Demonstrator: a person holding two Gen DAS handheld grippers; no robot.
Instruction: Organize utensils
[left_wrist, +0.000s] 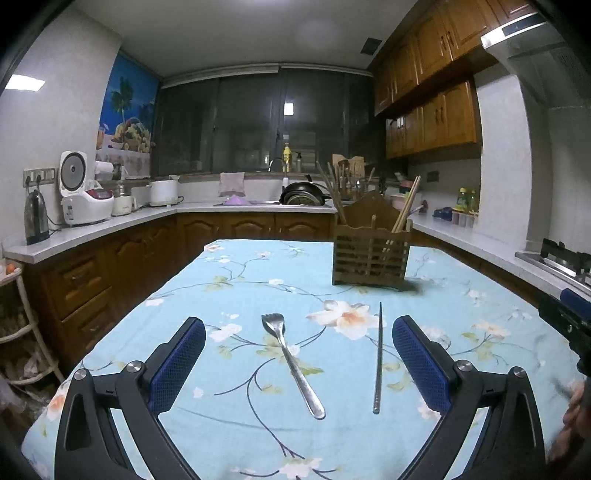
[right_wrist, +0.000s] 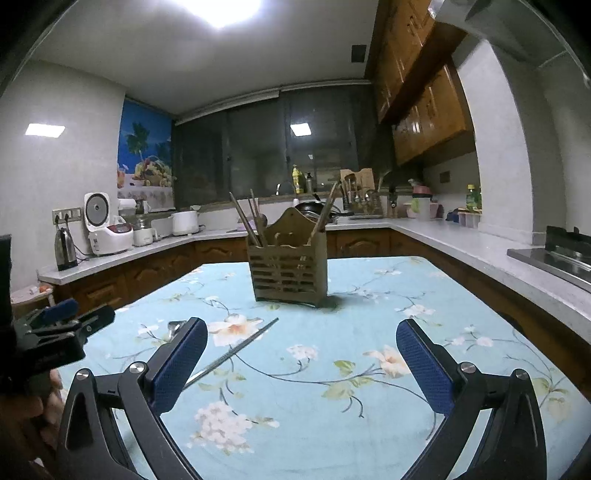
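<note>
A metal fork (left_wrist: 293, 363) and a single metal chopstick (left_wrist: 378, 358) lie on the floral tablecloth (left_wrist: 240, 280), both between the wide-open fingers of my left gripper (left_wrist: 297, 334), which hovers above them holding nothing. A brown slatted utensil holder (left_wrist: 371, 254) with wooden chopsticks in it stands farther back on the table. In the right wrist view the holder (right_wrist: 288, 275) is ahead at centre and the chopstick (right_wrist: 236, 350) lies to the left, partly behind my left finger. My right gripper (right_wrist: 301, 332) is open and empty over the cloth (right_wrist: 369, 295).
The other gripper (right_wrist: 55, 332) and a hand show at the left edge of the right wrist view. Kitchen counters (left_wrist: 110, 225) with a rice cooker (left_wrist: 83, 192), a kettle (left_wrist: 36, 218), a sink and a stove (left_wrist: 561, 254) surround the table.
</note>
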